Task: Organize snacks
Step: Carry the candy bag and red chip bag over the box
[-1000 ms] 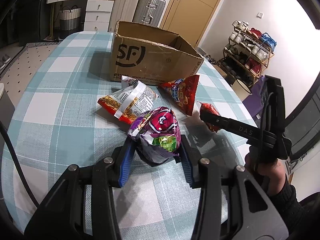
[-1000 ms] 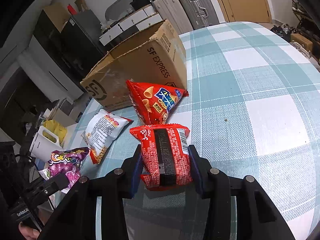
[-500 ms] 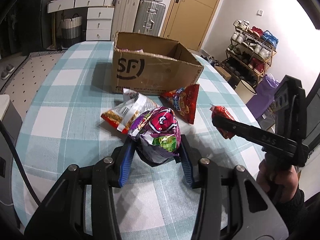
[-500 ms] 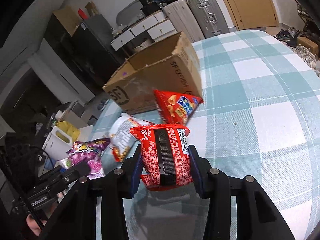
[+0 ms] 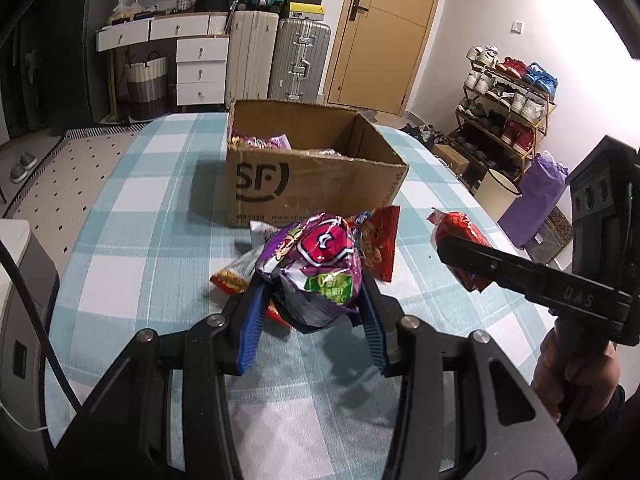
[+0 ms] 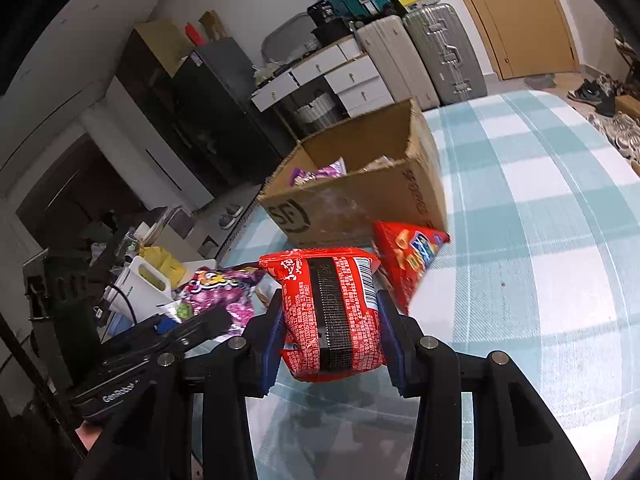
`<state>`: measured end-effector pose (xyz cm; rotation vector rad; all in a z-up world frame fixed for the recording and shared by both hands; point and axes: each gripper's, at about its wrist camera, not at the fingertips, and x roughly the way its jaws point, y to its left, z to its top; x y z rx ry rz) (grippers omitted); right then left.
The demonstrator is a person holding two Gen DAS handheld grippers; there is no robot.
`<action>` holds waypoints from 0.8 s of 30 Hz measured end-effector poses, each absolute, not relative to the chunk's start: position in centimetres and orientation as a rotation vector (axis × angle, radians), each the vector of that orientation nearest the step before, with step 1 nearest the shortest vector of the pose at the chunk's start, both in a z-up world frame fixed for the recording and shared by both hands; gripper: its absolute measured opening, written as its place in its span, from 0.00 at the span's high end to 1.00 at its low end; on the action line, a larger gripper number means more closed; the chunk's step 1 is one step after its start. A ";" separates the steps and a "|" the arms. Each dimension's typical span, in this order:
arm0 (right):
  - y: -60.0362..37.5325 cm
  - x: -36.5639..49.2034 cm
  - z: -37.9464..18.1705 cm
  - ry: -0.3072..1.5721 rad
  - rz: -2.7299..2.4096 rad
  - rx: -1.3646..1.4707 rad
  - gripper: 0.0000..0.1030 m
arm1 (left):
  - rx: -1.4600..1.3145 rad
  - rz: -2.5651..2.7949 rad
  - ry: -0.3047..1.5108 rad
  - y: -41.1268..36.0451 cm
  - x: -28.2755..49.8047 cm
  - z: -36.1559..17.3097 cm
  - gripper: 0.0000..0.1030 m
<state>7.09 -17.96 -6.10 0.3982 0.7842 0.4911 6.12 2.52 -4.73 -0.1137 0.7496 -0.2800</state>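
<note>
We are gripping a crinkly purple foil bag [image 5: 316,268] in our left gripper [image 5: 312,312] and a glossy red packet [image 6: 332,312] in our right gripper [image 6: 332,344], both now lifted higher toward the cardboard box [image 5: 312,184].

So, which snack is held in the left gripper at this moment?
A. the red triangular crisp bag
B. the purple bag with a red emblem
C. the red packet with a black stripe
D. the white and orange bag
B: in the left wrist view the left gripper has its blue pads pressed on both sides of the purple bag, held above the checked tablecloth; the red striped packet is in the right gripper.
</note>
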 end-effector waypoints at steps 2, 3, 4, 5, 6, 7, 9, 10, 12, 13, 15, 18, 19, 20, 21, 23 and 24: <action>-17.7 7.4 -5.7 0.781 0.499 0.395 0.58 | -0.103 -0.284 0.744 2.2 6.4 -4.3 0.61; -17.6 7.5 -5.5 0.778 0.501 0.393 0.58 | -0.098 -0.286 0.741 2.0 6.6 -4.2 0.61; -17.5 7.7 -5.2 0.776 0.504 0.392 0.58 | -0.091 -0.287 0.736 1.9 6.8 -4.0 0.61; -17.5 7.8 -5.1 0.776 0.508 0.393 0.58 | -0.087 -0.287 0.733 1.8 6.9 -3.8 0.61; -17.4 8.0 -4.8 0.774 0.512 0.396 0.58 | -0.084 -0.287 0.731 1.7 7.1 -3.6 0.61; -17.4 8.2 -4.7 0.772 0.513 0.395 0.58 | -0.084 -0.288 0.731 1.6 7.5 -3.6 0.61; -17.3 8.7 -4.3 0.766 0.516 0.392 0.58 | -0.084 -0.291 0.731 1.5 8.1 -3.3 0.61; -17.2 8.9 -4.0 0.762 0.517 0.392 0.58 | -0.083 -0.292 0.731 1.4 8.3 -3.2 0.61; -17.2 9.4 -3.5 0.758 0.518 0.390 0.58 | -0.081 -0.294 0.730 1.3 9.0 -2.9 0.61; -17.2 9.7 -3.4 0.757 0.520 0.391 0.58 | -0.079 -0.295 0.728 1.3 9.3 -2.7 0.61; -17.2 10.2 -2.9 0.753 0.523 0.390 0.58 | -0.077 -0.298 0.726 1.1 10.1 -2.4 0.61; -17.2 11.3 -2.3 0.750 0.526 0.388 0.58 | -0.074 -0.300 0.726 0.9 11.2 -2.0 0.61; -17.2 11.7 -2.0 0.747 0.527 0.384 0.58 | -0.073 -0.300 0.727 0.9 11.6 -1.9 0.61; -17.1 12.1 -1.9 0.745 0.526 0.382 0.58 | -0.072 -0.300 0.727 0.8 12.1 -1.8 0.61; -17.1 12.4 -1.7 0.744 0.527 0.382 0.58 | -0.071 -0.301 0.728 0.8 12.5 -1.7 0.61; -17.1 13.3 -1.2 0.739 0.528 0.381 0.58 | -0.071 -0.303 0.729 0.8 13.5 -1.4 0.61; -17.1 13.6 -1.1 0.738 0.528 0.380 0.58 | -0.073 -0.304 0.732 0.8 13.9 -1.3 0.61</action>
